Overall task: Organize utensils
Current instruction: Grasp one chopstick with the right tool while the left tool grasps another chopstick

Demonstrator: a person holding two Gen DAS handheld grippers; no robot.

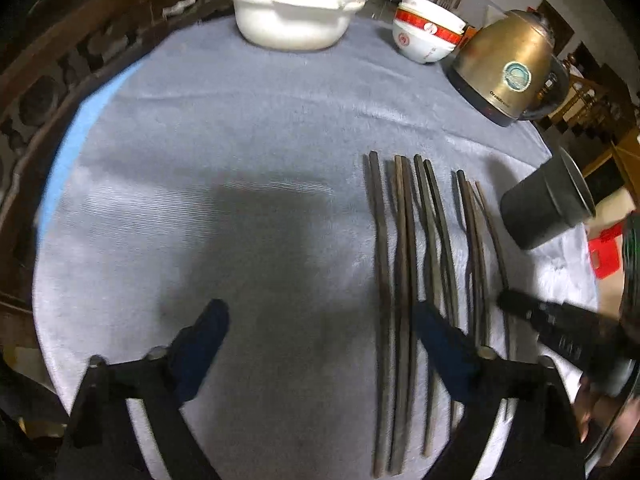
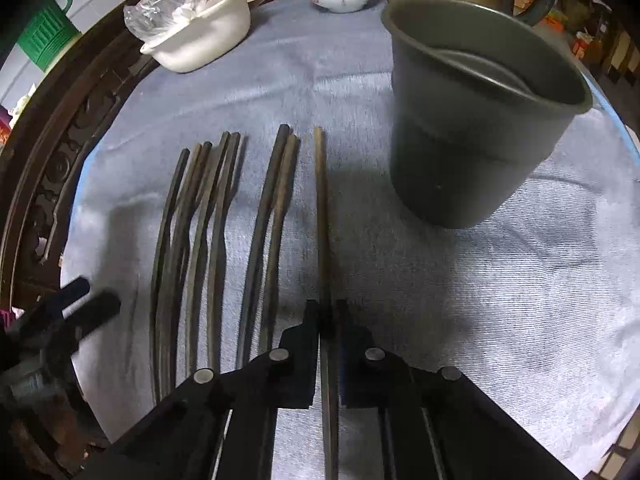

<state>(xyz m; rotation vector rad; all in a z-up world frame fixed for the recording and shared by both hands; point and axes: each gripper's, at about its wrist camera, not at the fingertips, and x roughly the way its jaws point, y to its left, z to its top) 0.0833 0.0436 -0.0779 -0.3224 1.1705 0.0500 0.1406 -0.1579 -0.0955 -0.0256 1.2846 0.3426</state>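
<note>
Several dark wooden chopsticks [image 1: 404, 280] lie side by side on the grey cloth [image 1: 240, 140], also in the right wrist view [image 2: 208, 220]. My right gripper [image 2: 328, 312] is shut on the rightmost chopstick [image 2: 322, 200], which lies along the cloth. A dark grey cup [image 2: 472, 120] stands just right of it, also in the left wrist view [image 1: 548, 204]. My left gripper [image 1: 320, 316] is open and empty over the cloth, its right finger above the chopsticks' near ends. The right gripper shows at the right edge of the left wrist view [image 1: 508, 300].
A white pot with a plastic bag [image 1: 292, 16], stacked red-and-white bowls [image 1: 428, 32] and a gold kettle [image 1: 508, 68] stand at the far side. A carved dark wooden rim [image 2: 60, 168] borders the table on the left.
</note>
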